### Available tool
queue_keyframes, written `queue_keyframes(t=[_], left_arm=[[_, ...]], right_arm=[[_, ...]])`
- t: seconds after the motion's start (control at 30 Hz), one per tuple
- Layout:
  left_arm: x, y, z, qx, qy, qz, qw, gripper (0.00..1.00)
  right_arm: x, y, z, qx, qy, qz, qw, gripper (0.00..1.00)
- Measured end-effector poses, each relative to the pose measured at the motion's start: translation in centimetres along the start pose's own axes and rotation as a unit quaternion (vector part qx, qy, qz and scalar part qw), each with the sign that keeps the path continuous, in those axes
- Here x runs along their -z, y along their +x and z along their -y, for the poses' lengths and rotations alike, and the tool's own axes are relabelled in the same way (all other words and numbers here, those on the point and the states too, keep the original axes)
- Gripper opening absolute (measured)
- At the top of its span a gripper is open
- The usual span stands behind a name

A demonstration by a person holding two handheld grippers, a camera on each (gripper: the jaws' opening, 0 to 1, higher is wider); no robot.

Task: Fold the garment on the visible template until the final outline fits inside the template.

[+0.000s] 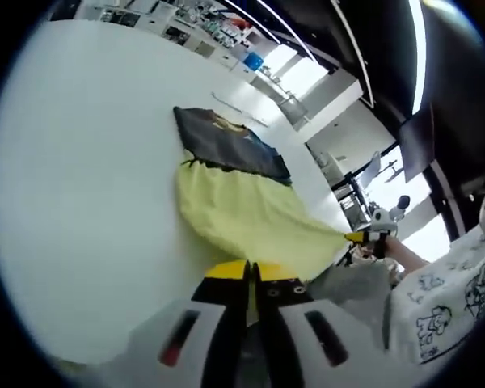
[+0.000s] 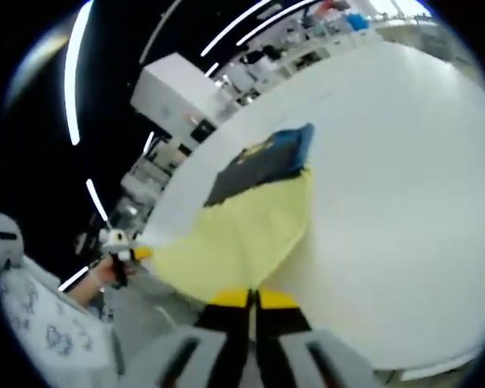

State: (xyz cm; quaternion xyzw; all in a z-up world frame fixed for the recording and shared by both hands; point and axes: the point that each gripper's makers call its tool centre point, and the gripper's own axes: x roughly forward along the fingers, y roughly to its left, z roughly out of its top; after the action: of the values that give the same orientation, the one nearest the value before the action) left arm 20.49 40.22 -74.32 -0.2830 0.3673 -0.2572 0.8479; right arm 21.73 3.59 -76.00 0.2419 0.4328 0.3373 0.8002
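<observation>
Left gripper view is taken up mostly by the white bench [image 1: 81, 202], on which the yellow garment [image 1: 242, 214] is spread, with its far end lying over the dark template [image 1: 230, 145]. The garment's near portion is drawn off the bench's near edge and is held in the air.

Left tool [image 1: 250, 275]: its jaws are closed together, and the near edge of the garment appears to be pinched between the yellow tips. Right tool [image 2: 250, 301]: its jaws are likewise closed on the garment's near edge. In each view the opposite tool is seen at a stretched corner of the cloth, [image 1: 370, 237] and [image 2: 129, 253].

Risks, largest first:
- The whole garment may be dragged off the template if the cloth is pulled further toward the person; the fold would then fall outside the outline.
- A skewed fold may be produced if the two tools are carried forward unevenly.
- A corner may be dropped if a pinch is shallow.

Limits of observation:
- The template's near part is covered by the garment, so its full outline cannot be judged.
- The depth of each pinch is hidden by the jaws themselves.
- The garment's type and its sleeves or hems cannot be made out.
</observation>
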Motion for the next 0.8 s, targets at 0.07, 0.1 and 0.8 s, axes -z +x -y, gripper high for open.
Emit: queue_keyframes(t=[0.07, 0.1, 0.8], left_arm=[[-1.3, 0.1, 0.2, 0.004, 0.005, 0.01, 0.9999, 0.0], [-1.8, 0.2, 0.5, 0.006, 0.007, 0.015, 0.9999, 0.0], [-16.9, 5.7, 0.0, 0.004, 0.106, 0.098, 0.9895, 0.0]], right_arm=[[-2.0, 0.0, -0.2, -0.007, 0.011, 0.034, 0.9993, 0.0], [-2.6, 0.0, -0.4, -0.014, 0.017, 0.043, 0.9988, 0.0], [-19.5, 3.4, -1.4, -0.031, -0.045, 0.154, 0.9865, 0.0]])
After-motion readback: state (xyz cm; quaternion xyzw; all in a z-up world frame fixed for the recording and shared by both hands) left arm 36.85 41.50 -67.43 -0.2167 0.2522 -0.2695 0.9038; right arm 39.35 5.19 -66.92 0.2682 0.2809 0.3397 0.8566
